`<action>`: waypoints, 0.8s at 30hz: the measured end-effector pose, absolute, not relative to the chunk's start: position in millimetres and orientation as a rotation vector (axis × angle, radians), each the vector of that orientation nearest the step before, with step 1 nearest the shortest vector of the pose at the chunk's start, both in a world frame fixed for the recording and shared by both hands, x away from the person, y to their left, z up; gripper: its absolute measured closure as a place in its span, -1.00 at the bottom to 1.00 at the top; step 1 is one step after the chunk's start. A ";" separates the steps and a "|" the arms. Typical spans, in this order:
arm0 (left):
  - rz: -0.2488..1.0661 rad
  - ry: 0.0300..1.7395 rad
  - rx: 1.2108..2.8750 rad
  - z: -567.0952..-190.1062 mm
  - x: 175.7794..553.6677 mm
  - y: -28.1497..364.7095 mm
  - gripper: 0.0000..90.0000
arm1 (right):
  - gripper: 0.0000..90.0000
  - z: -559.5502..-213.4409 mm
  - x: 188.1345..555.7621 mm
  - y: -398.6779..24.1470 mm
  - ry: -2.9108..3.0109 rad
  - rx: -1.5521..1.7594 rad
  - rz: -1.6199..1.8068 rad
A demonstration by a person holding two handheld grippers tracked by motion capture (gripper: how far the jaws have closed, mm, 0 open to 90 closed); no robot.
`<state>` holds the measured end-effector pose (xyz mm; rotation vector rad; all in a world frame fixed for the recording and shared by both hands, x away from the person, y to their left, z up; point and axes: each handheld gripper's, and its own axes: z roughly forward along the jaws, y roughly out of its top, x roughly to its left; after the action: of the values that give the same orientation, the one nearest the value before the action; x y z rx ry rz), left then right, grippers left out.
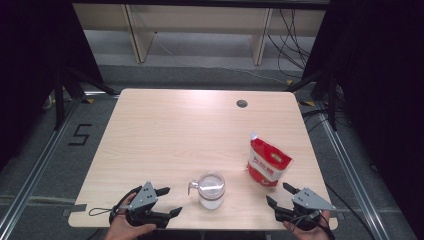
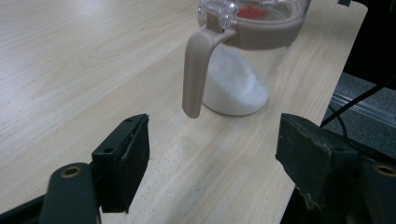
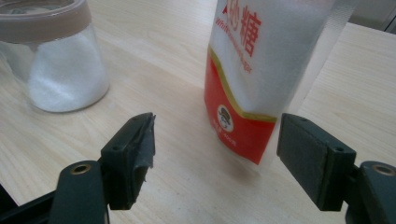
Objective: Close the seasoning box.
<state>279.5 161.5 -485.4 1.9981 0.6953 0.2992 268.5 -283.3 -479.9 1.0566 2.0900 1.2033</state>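
A clear glass jar [image 1: 211,190] with a taupe lid and handle holds white granules and stands near the table's front edge. The left gripper view shows the jar [image 2: 240,70] with its handle turned toward me. A red and white sugar pouch [image 1: 267,162] stands upright to the jar's right, close in front of the right gripper's jaws as the pouch [image 3: 261,70]. My left gripper [image 1: 169,201] is open, a short way left of the jar. At the front right my right gripper [image 1: 280,195] is open too, just below the pouch. Neither holds anything.
The wooden table [image 1: 175,130] has a round cable hole [image 1: 242,103] at the back right. Black stands and cables flank it on a grey floor. Wooden shelving stands behind.
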 end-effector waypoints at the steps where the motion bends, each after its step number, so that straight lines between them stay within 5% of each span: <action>1: 0.313 0.682 2.020 -485.9 279.9 163.0 -0.45 | -0.37 -479.9 267.7 -283.0 2.089 1.072 1.206; 8: 0.304 0.703 2.022 -490.3 275.5 166.8 -0.65 | -0.47 -480.4 263.3 -283.1 2.087 1.113 1.209; 14: 0.292 0.726 2.032 -496.6 270.3 165.3 -0.66 | -0.66 -485.6 263.4 -281.0 2.126 1.089 1.205; 24: 0.291 0.754 2.039 -498.2 265.2 164.7 -0.64 | -0.65 -492.1 260.4 -277.5 2.180 1.074 1.191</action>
<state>265.2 164.7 -498.2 2.0394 0.7542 0.2914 260.4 -277.5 -492.1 1.0739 2.1795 1.1906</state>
